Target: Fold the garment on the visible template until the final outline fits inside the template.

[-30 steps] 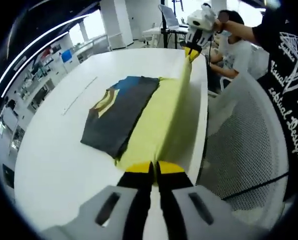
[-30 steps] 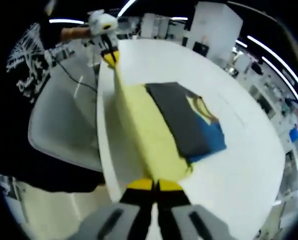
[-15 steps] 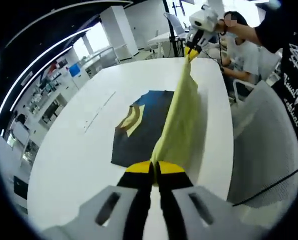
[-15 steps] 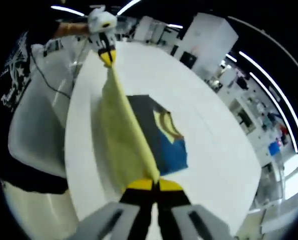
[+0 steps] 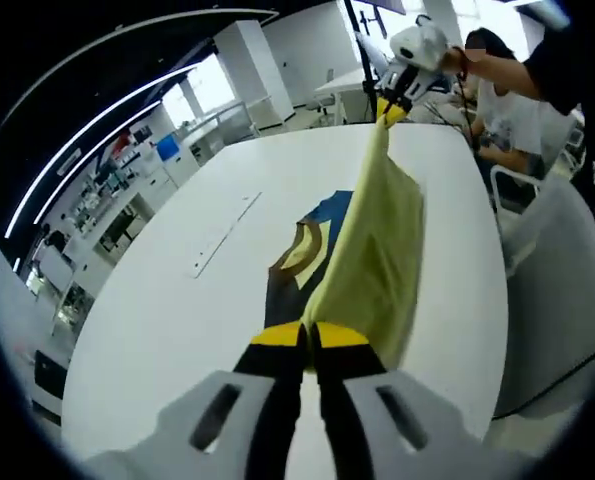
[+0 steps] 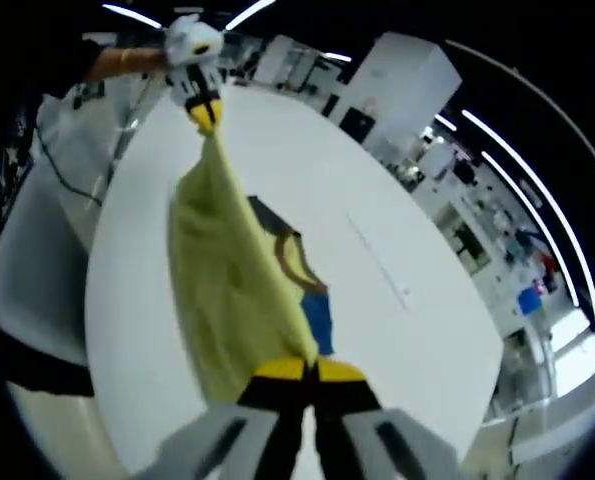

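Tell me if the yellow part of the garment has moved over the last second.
Yes. The yellow part has risen off the white table, and now hangs above the dark part.

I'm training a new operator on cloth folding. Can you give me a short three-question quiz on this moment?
1. True or false: the yellow panel of the garment lies flat on the white table.
2. What does the left gripper hold?
3. The dark part of the garment is: A) hanging off the table edge; B) resting on the table; C) on the chair.

Key:
1. False; it is lifted and stretched between the left gripper and the right gripper.
2. One end of the yellow panel, jaws shut on it.
3. B.
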Demonstrator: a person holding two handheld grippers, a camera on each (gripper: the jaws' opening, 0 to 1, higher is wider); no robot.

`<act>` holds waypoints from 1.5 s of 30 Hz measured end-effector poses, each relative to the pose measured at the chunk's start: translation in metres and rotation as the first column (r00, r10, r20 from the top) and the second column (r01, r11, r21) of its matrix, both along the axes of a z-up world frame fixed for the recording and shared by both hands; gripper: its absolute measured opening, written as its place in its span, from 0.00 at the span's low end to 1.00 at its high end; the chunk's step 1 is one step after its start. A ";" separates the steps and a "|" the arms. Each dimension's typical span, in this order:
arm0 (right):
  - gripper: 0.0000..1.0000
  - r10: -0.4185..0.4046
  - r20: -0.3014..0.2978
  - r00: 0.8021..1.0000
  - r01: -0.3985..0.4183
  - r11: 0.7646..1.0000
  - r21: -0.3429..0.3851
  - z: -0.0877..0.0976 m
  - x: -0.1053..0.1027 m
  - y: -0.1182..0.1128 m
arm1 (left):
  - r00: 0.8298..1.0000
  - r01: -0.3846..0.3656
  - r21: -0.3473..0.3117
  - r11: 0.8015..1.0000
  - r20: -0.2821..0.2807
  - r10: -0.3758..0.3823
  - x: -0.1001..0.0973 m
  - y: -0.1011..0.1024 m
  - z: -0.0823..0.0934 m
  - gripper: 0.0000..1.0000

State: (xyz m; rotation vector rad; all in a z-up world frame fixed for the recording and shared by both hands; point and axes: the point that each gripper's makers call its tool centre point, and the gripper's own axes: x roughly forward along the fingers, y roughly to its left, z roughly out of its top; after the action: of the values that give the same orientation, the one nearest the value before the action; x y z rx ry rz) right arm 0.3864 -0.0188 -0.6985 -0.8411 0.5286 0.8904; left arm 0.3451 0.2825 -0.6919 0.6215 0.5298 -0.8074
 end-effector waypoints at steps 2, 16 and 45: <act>0.00 -0.020 0.013 1.000 0.020 1.000 0.003 0.000 0.012 0.000 | 1.000 -0.029 -0.015 0.999 -0.001 0.029 0.011 0.001 0.000 0.00; 0.00 -0.096 0.031 0.995 0.096 0.995 0.001 -0.015 0.058 0.001 | 0.986 -0.165 -0.074 0.984 -0.026 0.164 0.063 0.010 -0.014 0.00; 0.00 -0.121 -0.128 0.984 0.114 0.991 -0.067 -0.111 0.116 0.014 | 0.959 -0.221 0.126 0.967 -0.154 0.239 0.116 0.016 -0.113 0.01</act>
State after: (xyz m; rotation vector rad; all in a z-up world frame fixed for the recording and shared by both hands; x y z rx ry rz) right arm 0.5029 -0.0044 -0.8090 -0.7998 0.7157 0.8283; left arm 0.4608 0.2986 -0.8046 0.5801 0.7897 -0.6155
